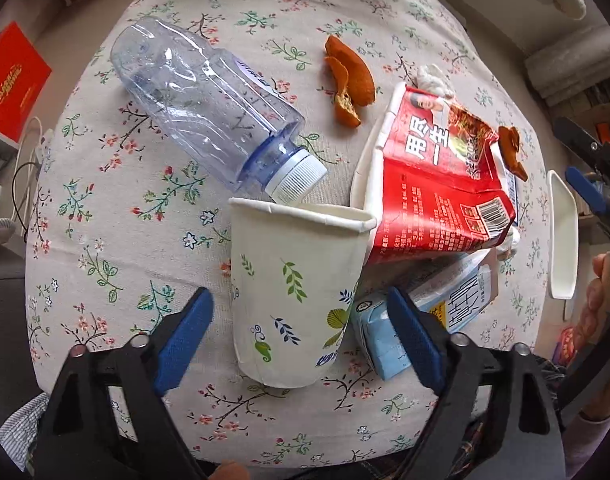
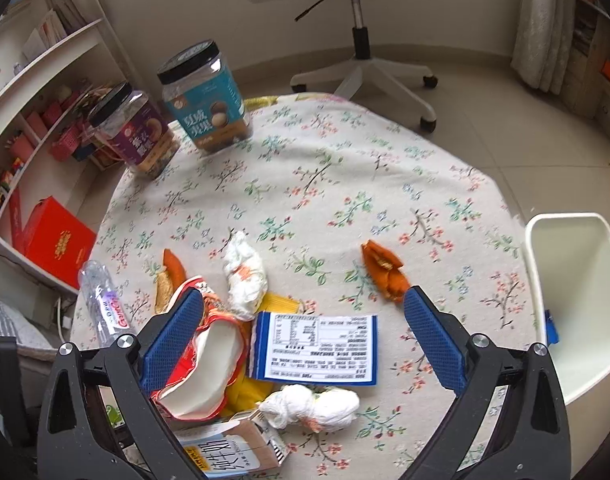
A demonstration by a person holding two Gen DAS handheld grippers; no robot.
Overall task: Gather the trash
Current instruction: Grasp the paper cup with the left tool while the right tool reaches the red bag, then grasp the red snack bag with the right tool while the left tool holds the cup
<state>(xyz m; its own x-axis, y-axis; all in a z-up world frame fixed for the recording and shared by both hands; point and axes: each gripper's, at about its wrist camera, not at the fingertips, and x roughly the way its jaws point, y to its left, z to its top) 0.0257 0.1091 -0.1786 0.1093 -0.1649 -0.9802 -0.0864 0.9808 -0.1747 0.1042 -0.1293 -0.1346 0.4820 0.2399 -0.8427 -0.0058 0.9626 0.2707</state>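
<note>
Left gripper (image 1: 301, 328) stands partly open around a paper cup (image 1: 297, 296) near the table's (image 1: 117, 216) front edge, pads not touching it. Right gripper (image 2: 305, 344) hangs wide open over a red wrapper (image 2: 201, 376) and crumpled tissues (image 2: 313, 406), holding nothing.

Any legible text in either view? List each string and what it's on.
"纯牛奶": milk carton
"夏威夷果": teal jar
"Ganten": clear bottle
"用尽一生": red packet, large white characters
Too small or blurred: purple jar, blue-bordered label with its printed table, gold print on the red box, the packet's fine print and barcode digits.
</note>
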